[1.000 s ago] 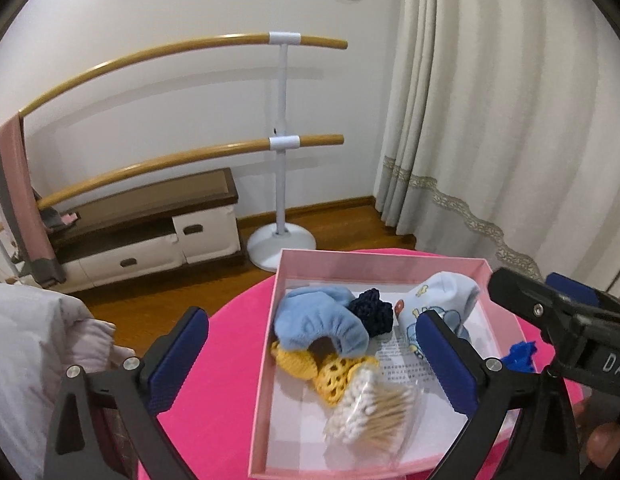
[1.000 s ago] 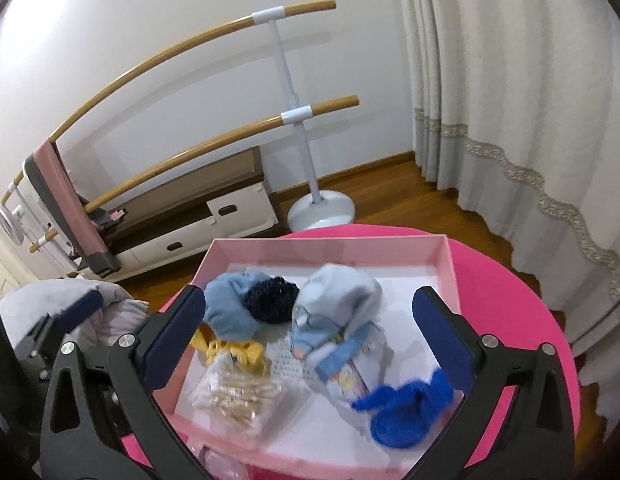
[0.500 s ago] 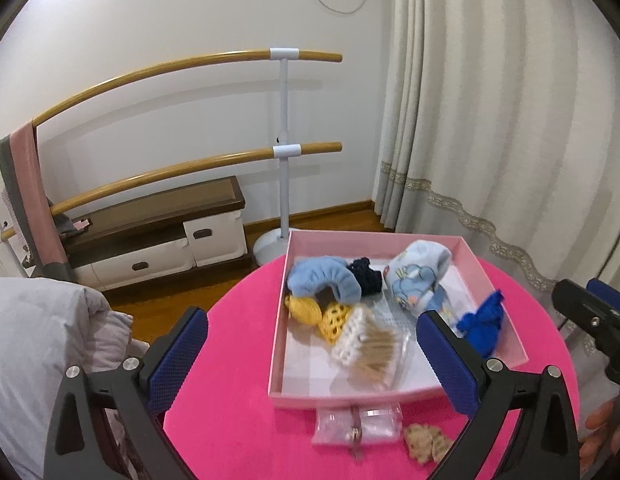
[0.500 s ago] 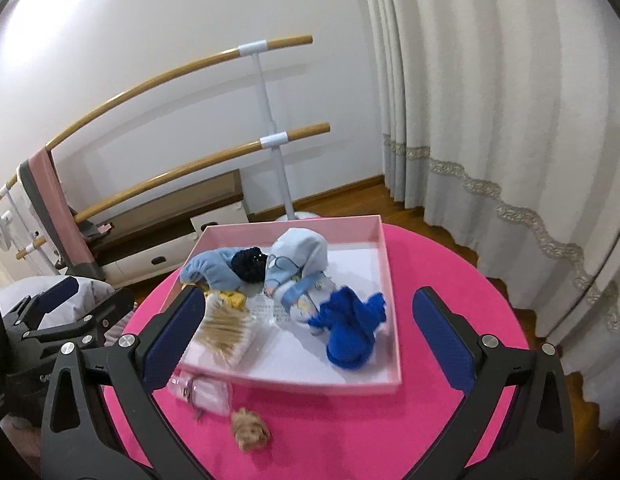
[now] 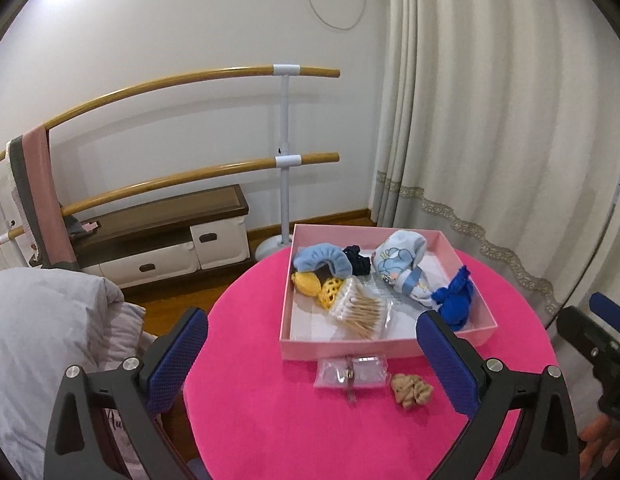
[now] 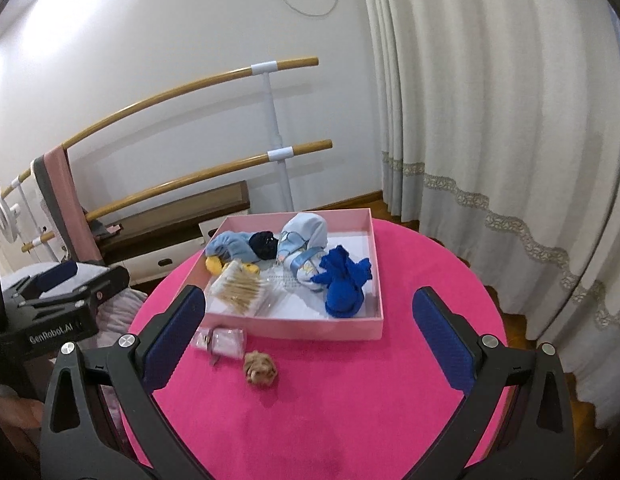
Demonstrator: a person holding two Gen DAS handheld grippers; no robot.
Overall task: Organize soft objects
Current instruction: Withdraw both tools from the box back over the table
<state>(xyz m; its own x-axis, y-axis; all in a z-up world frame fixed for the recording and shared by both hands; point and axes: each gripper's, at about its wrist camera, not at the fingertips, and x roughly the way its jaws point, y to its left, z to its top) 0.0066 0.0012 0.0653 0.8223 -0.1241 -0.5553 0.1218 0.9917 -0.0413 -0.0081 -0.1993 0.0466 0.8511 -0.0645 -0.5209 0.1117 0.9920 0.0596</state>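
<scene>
A pink box sits on a round pink table. In it lie a light blue scrunchie, a dark scrunchie, yellow pieces, a cotton swab packet, a pale blue printed sock and a royal blue cloth. A tan scrunchie and a clear packet lie on the table in front of the box. My left gripper and right gripper are open and empty, held back above the table's near side.
A ballet barre stand and a low cabinet stand against the wall. Curtains hang at the right. Grey bedding lies at the left. The other gripper shows at the right edge and left edge.
Both grippers have pulled back and up from the box. The royal blue cloth now lies in the box's right side; the tan scrunchie and clear packet have come into view.
</scene>
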